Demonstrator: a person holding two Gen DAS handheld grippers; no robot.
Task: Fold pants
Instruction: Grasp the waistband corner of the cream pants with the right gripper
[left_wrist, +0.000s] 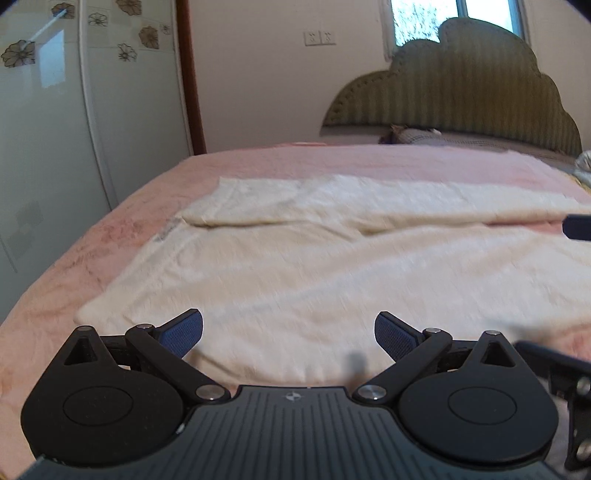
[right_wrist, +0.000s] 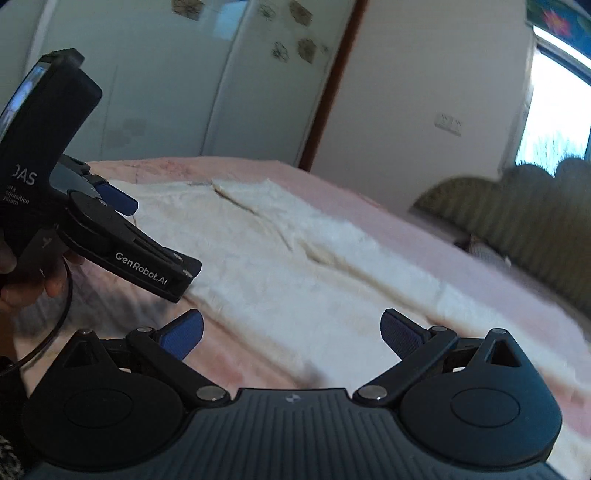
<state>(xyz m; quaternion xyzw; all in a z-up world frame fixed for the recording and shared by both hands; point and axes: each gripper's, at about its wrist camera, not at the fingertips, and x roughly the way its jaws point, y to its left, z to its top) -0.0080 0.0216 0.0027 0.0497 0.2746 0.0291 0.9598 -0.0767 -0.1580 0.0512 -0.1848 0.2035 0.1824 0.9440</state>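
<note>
Cream-white fleecy pants (left_wrist: 295, 266) lie spread flat on a pink bed cover (left_wrist: 74, 288), waist at the left, the two legs running to the right. They also show in the right wrist view (right_wrist: 295, 280). My left gripper (left_wrist: 288, 332) is open and empty, just above the pants' near edge. My right gripper (right_wrist: 291, 332) is open and empty, over the near edge of the pants. The left gripper's body (right_wrist: 110, 236) shows at the left of the right wrist view, held by a hand.
A green padded headboard (left_wrist: 461, 92) stands at the far end of the bed, with pillows below it. A white wardrobe (left_wrist: 55, 129) with flower decals stands to the left of the bed. A window (left_wrist: 454, 18) is behind the headboard.
</note>
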